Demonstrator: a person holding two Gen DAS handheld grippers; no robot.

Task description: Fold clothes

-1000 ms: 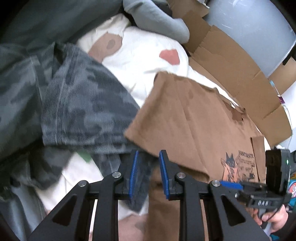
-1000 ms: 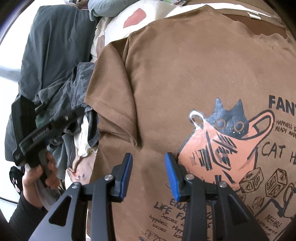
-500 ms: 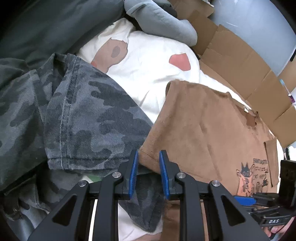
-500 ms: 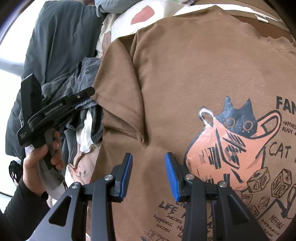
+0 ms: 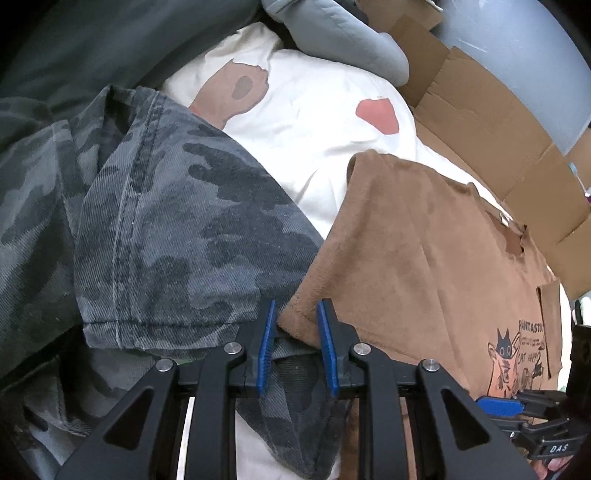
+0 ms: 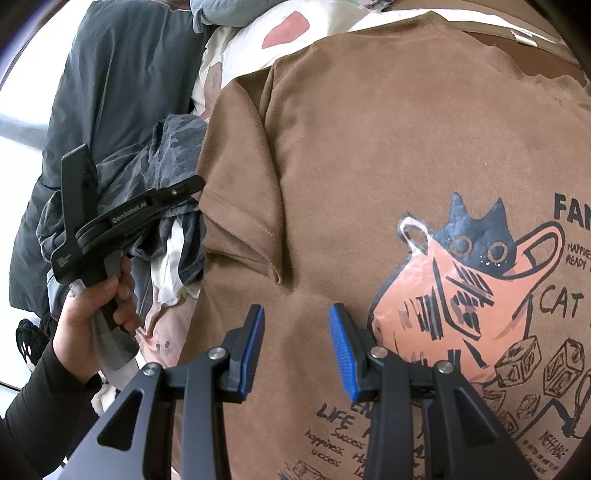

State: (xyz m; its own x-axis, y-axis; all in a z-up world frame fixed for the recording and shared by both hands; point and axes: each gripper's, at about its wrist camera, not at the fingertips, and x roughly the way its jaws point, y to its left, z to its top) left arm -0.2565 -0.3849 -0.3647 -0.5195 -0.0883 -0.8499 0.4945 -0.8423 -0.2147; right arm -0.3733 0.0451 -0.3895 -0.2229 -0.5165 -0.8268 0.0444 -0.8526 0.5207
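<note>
A brown T-shirt [image 6: 369, 155] with a cat print lies spread out, print side up. My right gripper [image 6: 297, 332] hovers open above its lower middle, just left of the print, with nothing between the pads. My left gripper [image 5: 295, 332] is open at the shirt's left sleeve [image 5: 388, 251]. The sleeve's hem corner sits right at the blue fingertips [image 5: 266, 332]. In the right wrist view, a hand [image 6: 96, 306] holds the left gripper [image 6: 184, 188] with its tips touching that sleeve edge [image 6: 236, 206].
Grey camouflage trousers [image 5: 177, 229] lie crumpled left of the shirt, partly under my left fingers. White printed bedding [image 5: 325, 122] lies beneath. A dark grey blanket [image 6: 110, 74] fills the far left, a grey garment [image 5: 332, 33] the back. Flattened cardboard [image 5: 480, 110] borders the right.
My left gripper has moved in toward the brown sleeve's hem, which now sits at its tips. The right gripper has stayed open over the shirt, drifting only slightly.
</note>
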